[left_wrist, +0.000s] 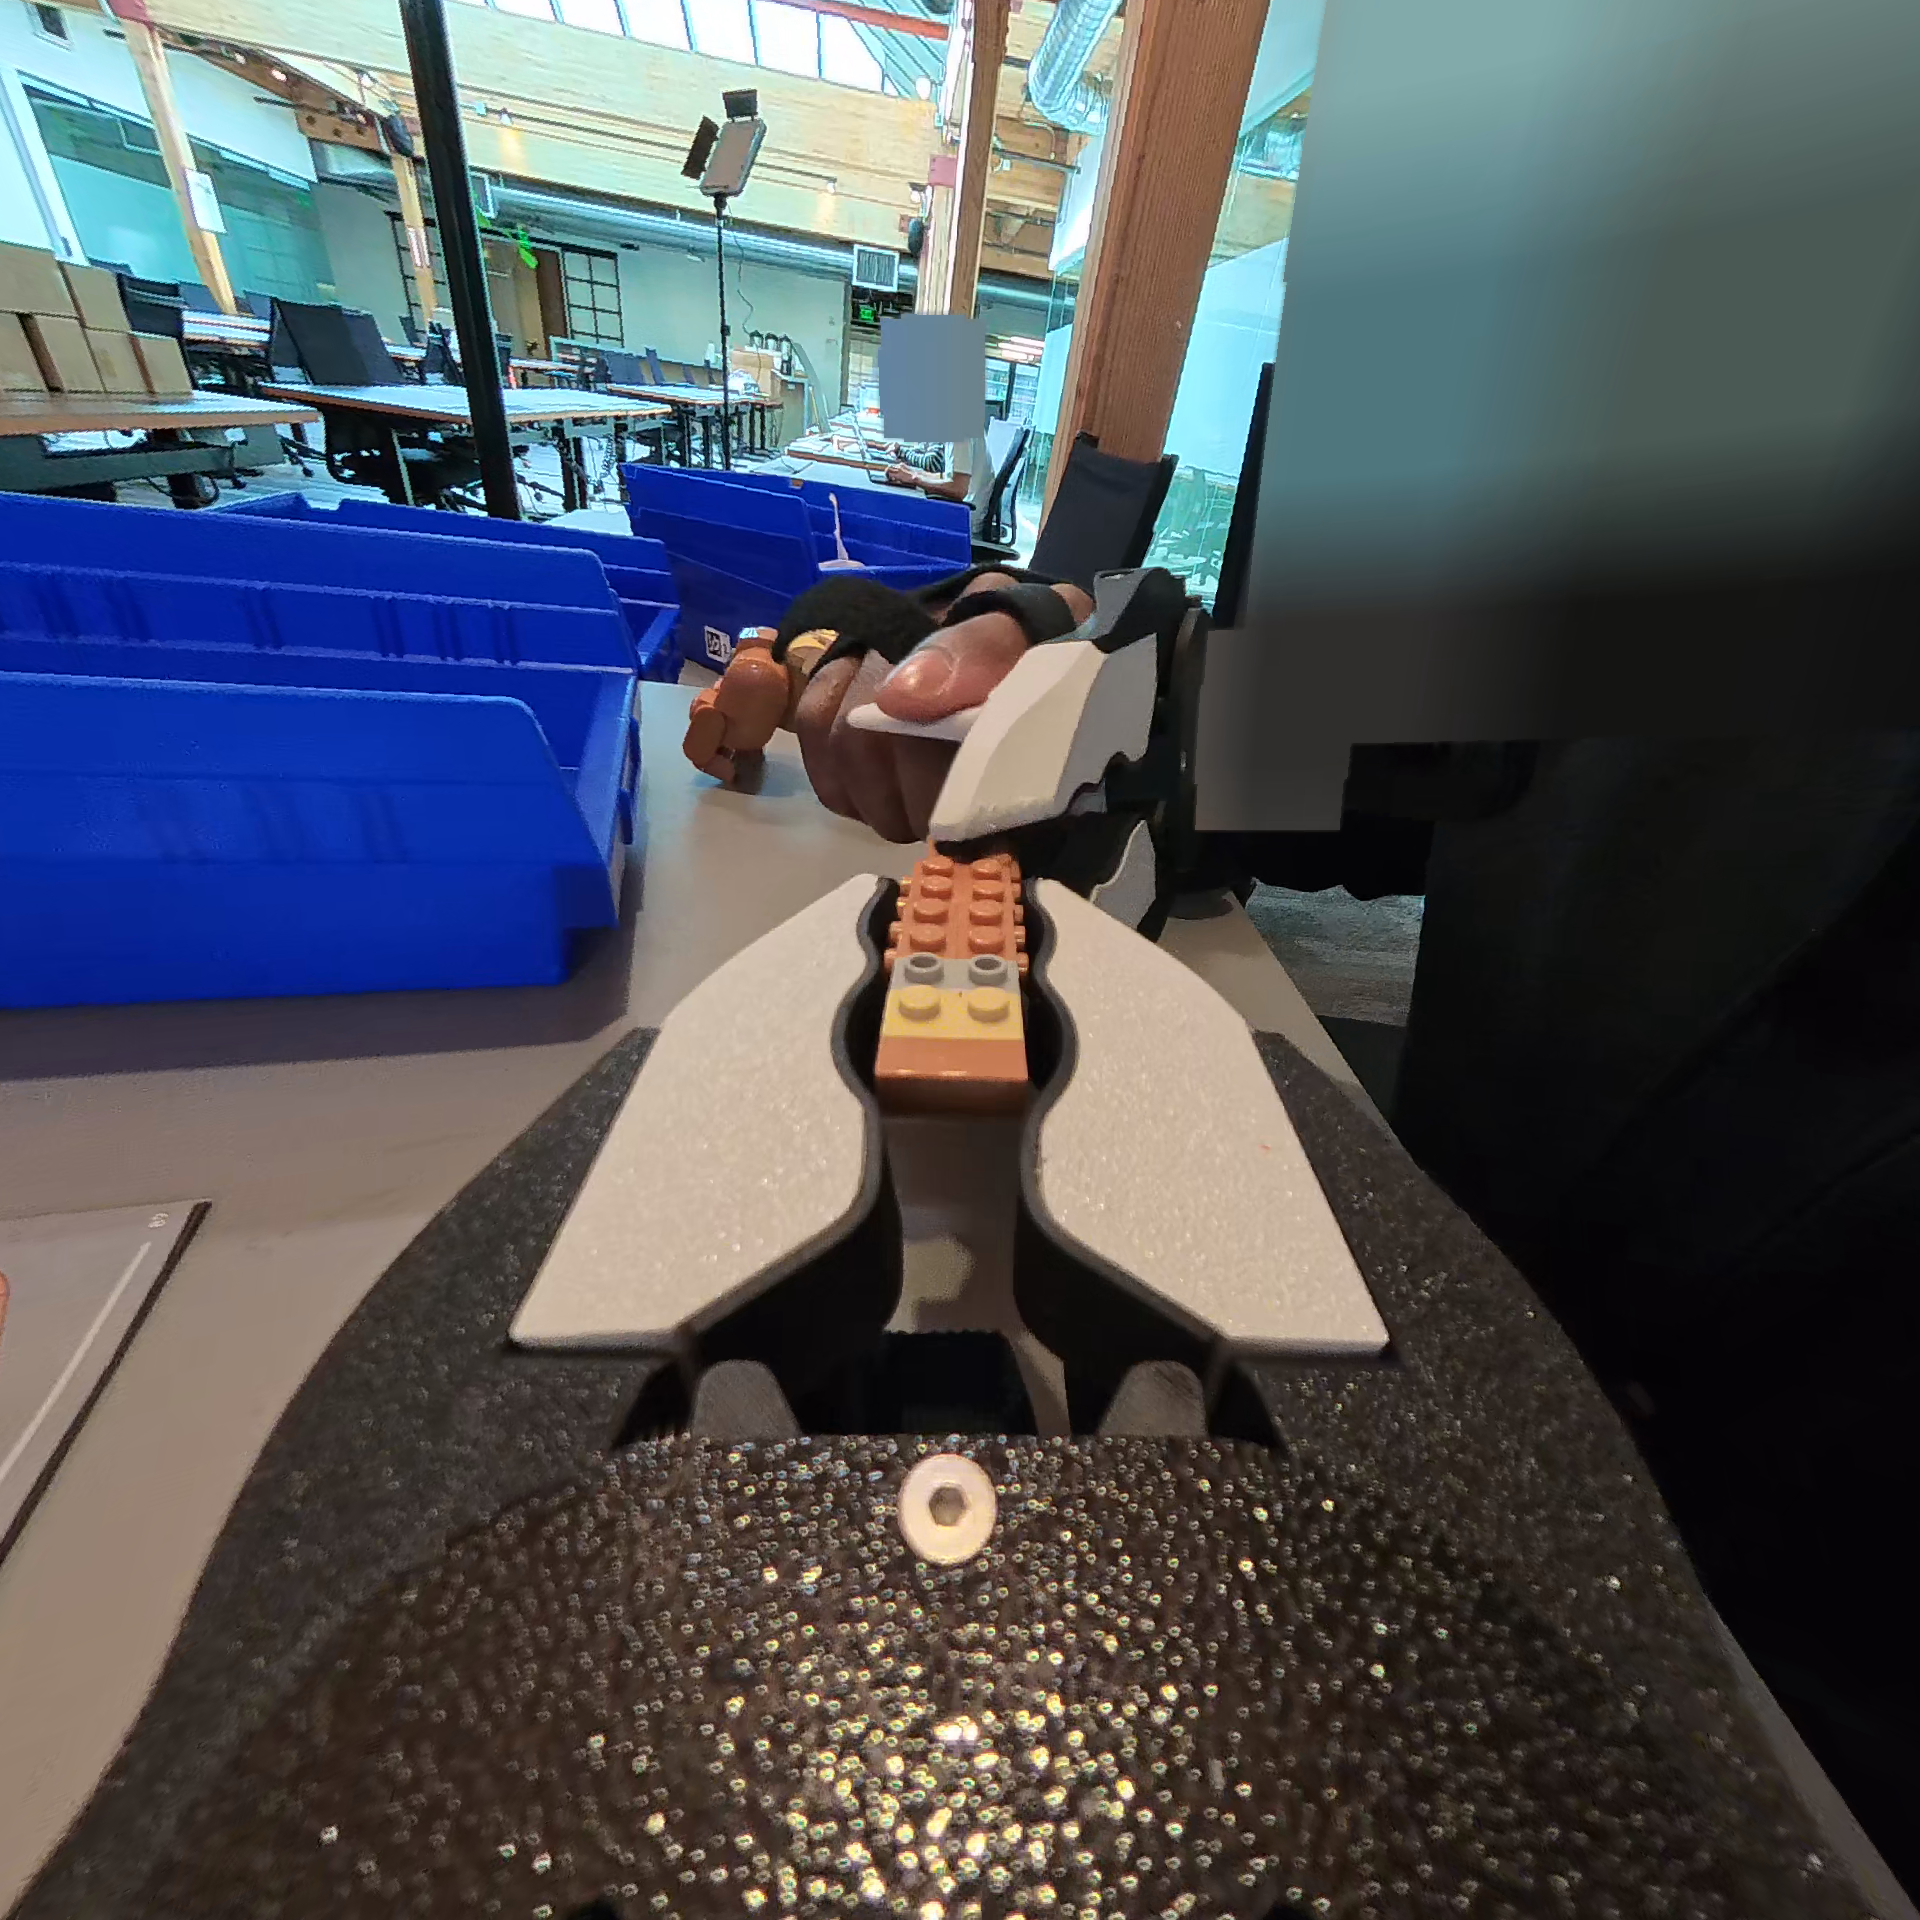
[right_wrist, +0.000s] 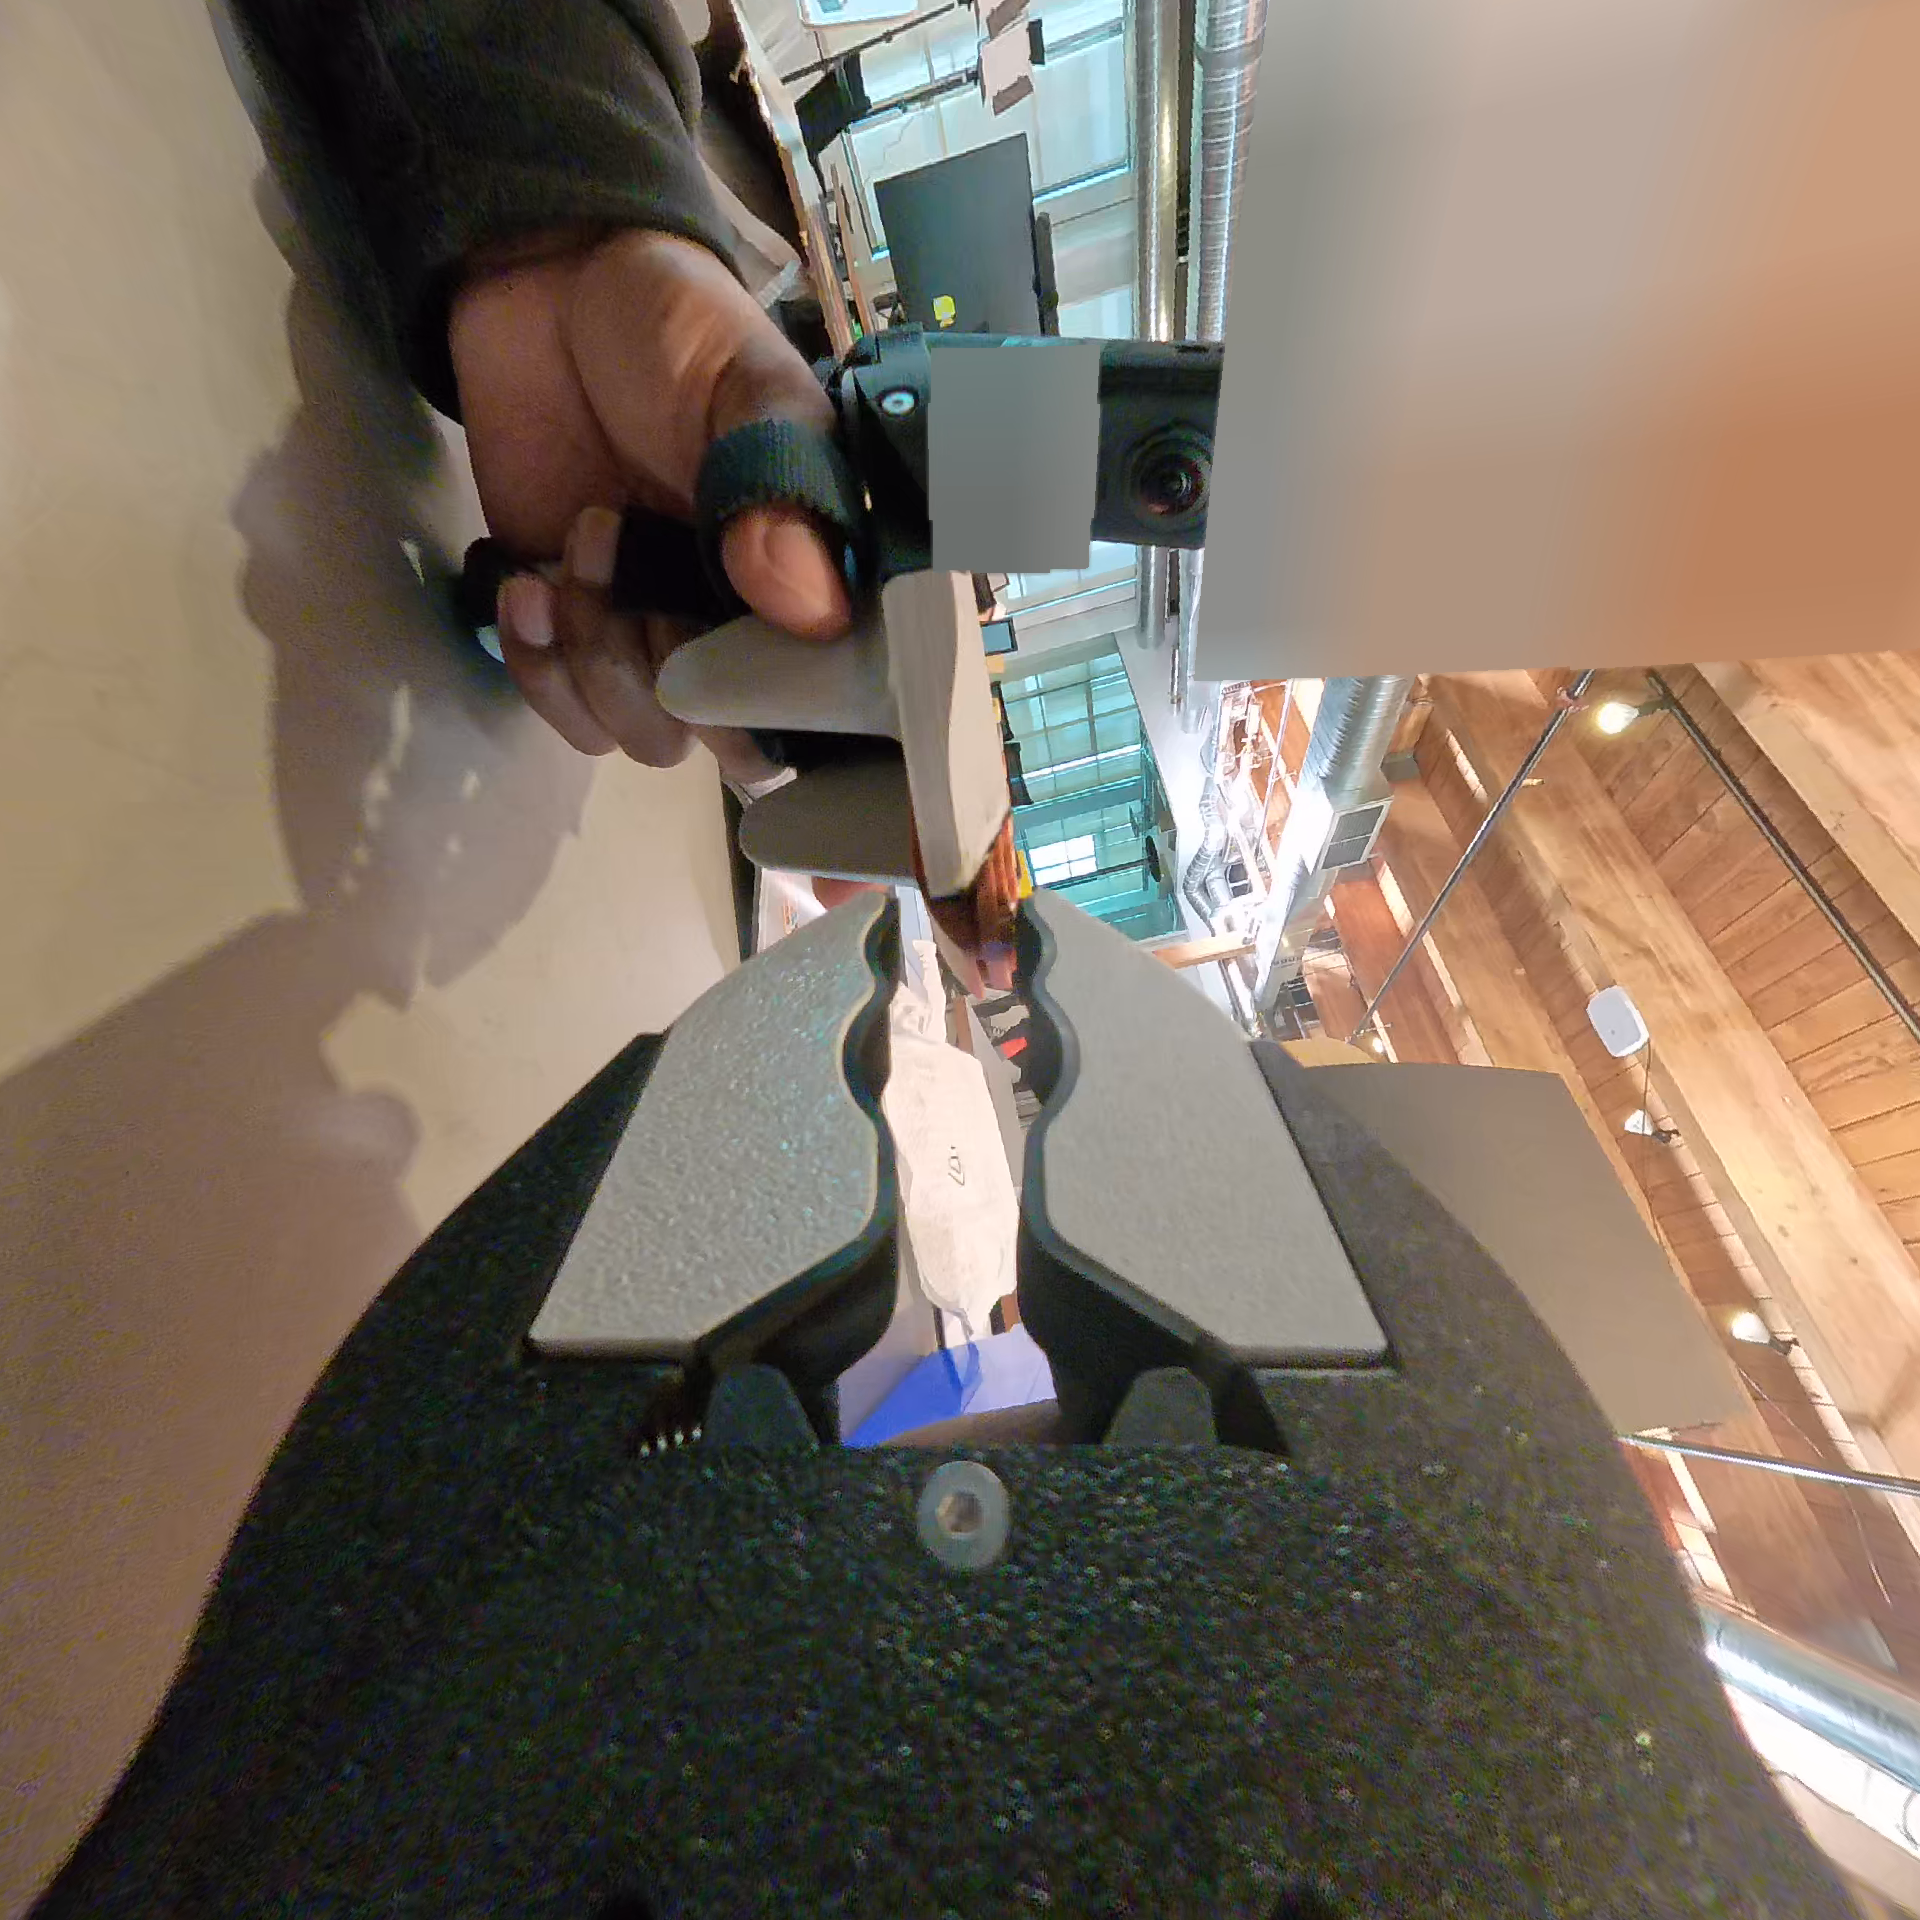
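Brick bar (left_wrist: 961, 977) lying lengthwise in the left gripper (left_wrist: 954, 925), far end meeting the right gripper (right_wrist: 961, 940).

The left gripper's jaws are clamping the orange studded bar by its sides, its long axis running straight away from the camera. The right gripper, turned on its side, is closing in from the far end; its fingers are standing narrowly apart around the bar's tip, and whether they are pressing on it cannot be told. Blue bins (left_wrist: 312, 790) are sitting to the left.

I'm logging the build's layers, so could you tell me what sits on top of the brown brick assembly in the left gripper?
On the brown brick assembly sit a yellow brick and a grey one. The right gripper covers its far end.
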